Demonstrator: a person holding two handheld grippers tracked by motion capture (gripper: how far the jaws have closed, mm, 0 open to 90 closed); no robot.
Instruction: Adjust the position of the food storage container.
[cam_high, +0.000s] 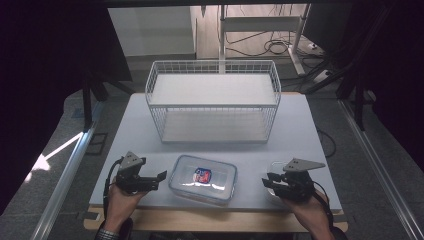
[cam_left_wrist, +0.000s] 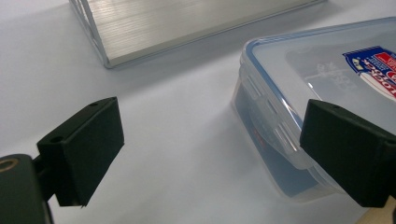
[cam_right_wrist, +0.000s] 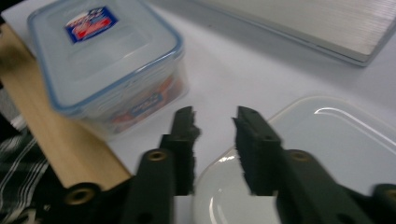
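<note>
A pale counter (cam_high: 150, 125) sits in a dim room, cables trailing on the floor beyond it, with a white wire basket (cam_high: 212, 100) standing at its far middle. The left claw (cam_high: 159, 176) rests just left of a clear lidded container (cam_high: 203, 179), jaws spread wide with nothing between them; in the left gripper view the container's (cam_left_wrist: 299, 93) clasped end wall lies just ahead of the right-hand jaw. The right claw (cam_high: 265, 181) hovers with jaws narrow, empty as far as the blurred right gripper view tells, above the near rim of a shallow clear lid or tray (cam_right_wrist: 327, 154) lying flat on the counter to the container's right. The container sits close to the counter's front edge, where bare wood (cam_right_wrist: 56, 140) shows beneath it. The main risk seems to be a push rather than a grip: a wide left claw closing off-centre on the end wall could skate the smooth box sideways or toward that front edge. The flat tray offers the narrow right claw little to bite, so its jaws may slide off the glossy rim or flip it. Either claw could also catch a latch and pop the container's lid.
</note>
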